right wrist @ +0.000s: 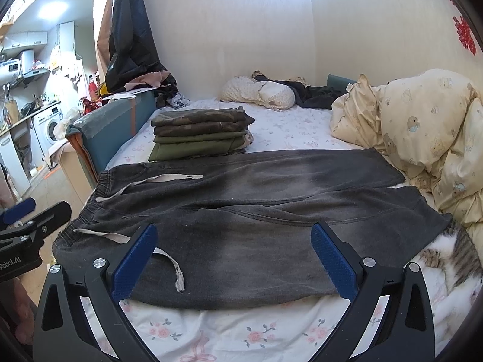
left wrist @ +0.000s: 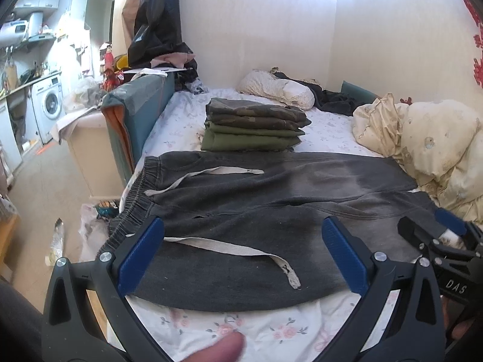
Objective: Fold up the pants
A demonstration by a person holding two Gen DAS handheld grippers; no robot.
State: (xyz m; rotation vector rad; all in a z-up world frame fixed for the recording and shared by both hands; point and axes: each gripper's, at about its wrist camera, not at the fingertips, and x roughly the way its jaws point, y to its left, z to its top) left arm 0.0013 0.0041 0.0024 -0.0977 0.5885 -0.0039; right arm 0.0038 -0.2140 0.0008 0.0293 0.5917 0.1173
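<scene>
Pants (left wrist: 271,211) of faded charcoal denim lie flat on floral sheet (left wrist: 241,328); both ribbed blue-padded claws spread wide.

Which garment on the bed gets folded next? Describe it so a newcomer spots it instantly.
On the floral-sheeted bed, look in front of the stack of folded green and camouflage clothes. The faded dark grey pants lie flat across the near edge, unfolded, elastic waistband left, with pale drawstrings.
</scene>
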